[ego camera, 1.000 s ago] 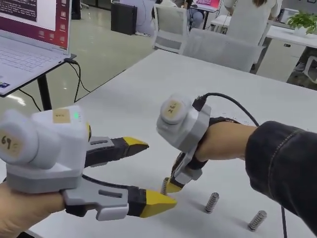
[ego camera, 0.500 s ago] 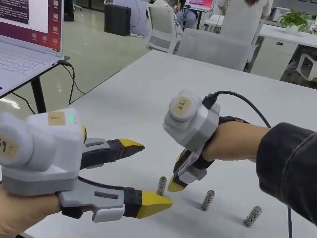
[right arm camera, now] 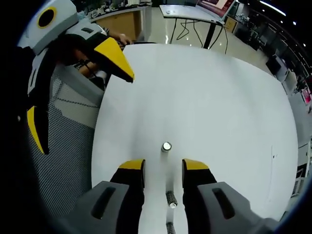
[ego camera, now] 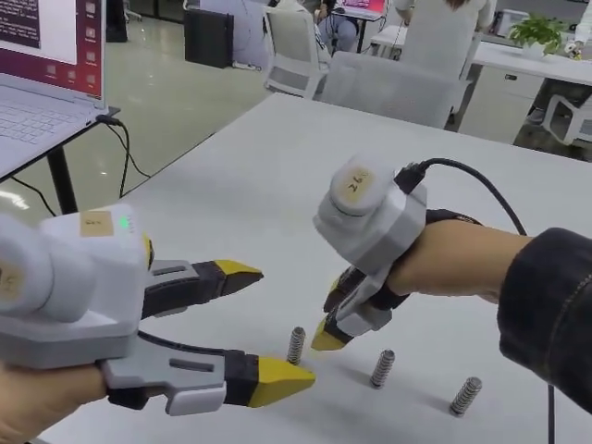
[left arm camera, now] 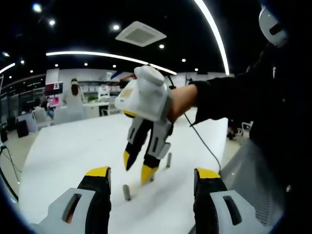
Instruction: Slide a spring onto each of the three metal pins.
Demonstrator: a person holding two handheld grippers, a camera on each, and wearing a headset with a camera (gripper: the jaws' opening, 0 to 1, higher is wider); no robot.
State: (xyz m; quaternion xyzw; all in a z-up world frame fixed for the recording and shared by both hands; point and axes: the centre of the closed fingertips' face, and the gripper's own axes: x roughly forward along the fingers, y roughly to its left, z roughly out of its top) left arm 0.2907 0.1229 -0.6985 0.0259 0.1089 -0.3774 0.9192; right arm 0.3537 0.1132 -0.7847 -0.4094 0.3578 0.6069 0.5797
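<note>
Three springs stand upright in a short row on the white surface (ego camera: 277,185), each well apart from the next: the first spring (ego camera: 296,344), the second spring (ego camera: 382,367) and the third spring (ego camera: 465,395). Each has its long axis vertical. I cannot tell for certain whether a pin runs up inside every coil, though in the right gripper view the first spring (right arm camera: 166,146) shows a bright round top that may be a pin's end.

The right gripper (ego camera: 331,319) hangs over the row with its jaws pointing almost straight down, so it looks along the springs' axes and not across them. Its jaws are parted by a narrow gap and hold nothing. In the head view its tips sit just above the surface, between the first spring and the second, nearer the first. In its own view the row runs up the slot between the jaws: the first spring lies just past the tips and the second spring (right arm camera: 170,199) sits lower in the gap. From this pose any of the springs would be met end-on from above.

The left gripper (ego camera: 259,324) is held low and roughly level to the left of the row, its jaws spread wide and empty. Its tips point toward the first spring, and the lower tip is near it but apart.

I judge the right gripper to be the nearer one for the coming move. That move depends on keeping its slot lined up with the row while it comes down over a vertical coil.
</note>
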